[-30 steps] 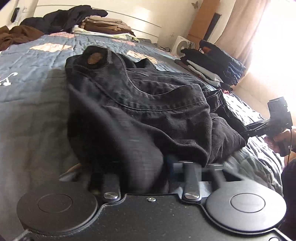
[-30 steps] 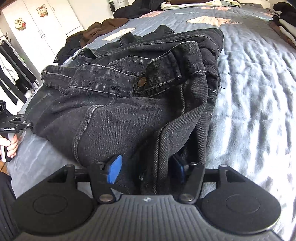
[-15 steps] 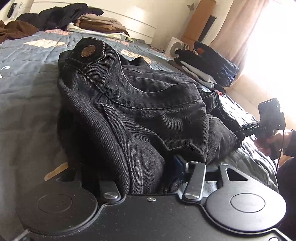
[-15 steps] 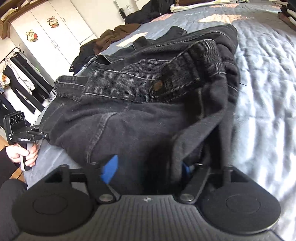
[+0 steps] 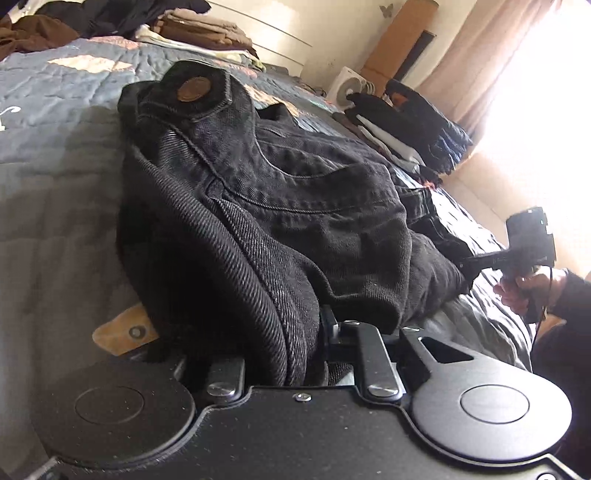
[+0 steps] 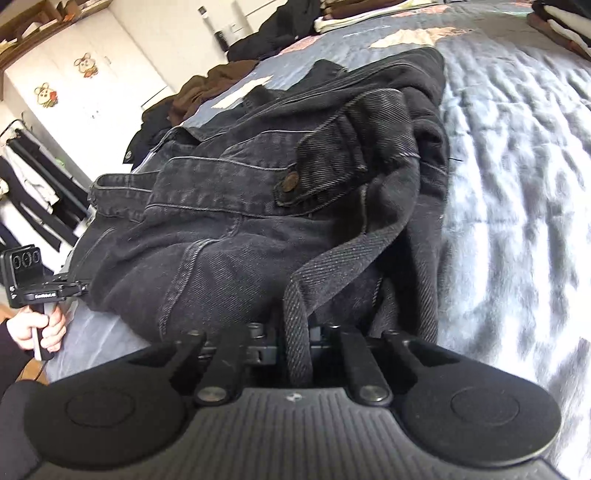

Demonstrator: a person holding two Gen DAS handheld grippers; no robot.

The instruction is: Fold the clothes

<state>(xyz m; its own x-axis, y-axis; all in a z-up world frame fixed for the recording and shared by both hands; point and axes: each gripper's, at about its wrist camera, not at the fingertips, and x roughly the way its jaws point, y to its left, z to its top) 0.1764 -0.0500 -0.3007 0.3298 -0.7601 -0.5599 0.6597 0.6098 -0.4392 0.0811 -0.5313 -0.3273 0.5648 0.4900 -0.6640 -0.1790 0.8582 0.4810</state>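
Note:
A pair of black jeans (image 5: 295, 206) lies bunched on the blue-grey quilt (image 5: 55, 206), its metal button (image 5: 192, 88) on top. My left gripper (image 5: 295, 354) is at the near edge of the bundle. Its jaws are closing, with a thick fold of denim pinched between them. A tan leather patch (image 5: 123, 332) pokes out beside it. In the right wrist view the same jeans (image 6: 240, 236) fill the middle. My right gripper (image 6: 297, 343) is shut on a narrow hem strip of them. Each view shows the hand (image 6: 37, 328) holding the other gripper at the far side of the bundle.
Folded clothes (image 5: 207, 31) are stacked at the head of the bed. A dark pile (image 5: 417, 122) sits by the window, next to a small white fan (image 5: 347, 88). A brown garment (image 6: 218, 81) lies at the bed's far edge. Beyond it are a wardrobe (image 6: 74, 74) and hanging clothes (image 6: 33, 177).
Both grippers' jaws have come together on the denim. The right gripper's blue pads no longer show. The jeans' edges sit closer to both cameras.

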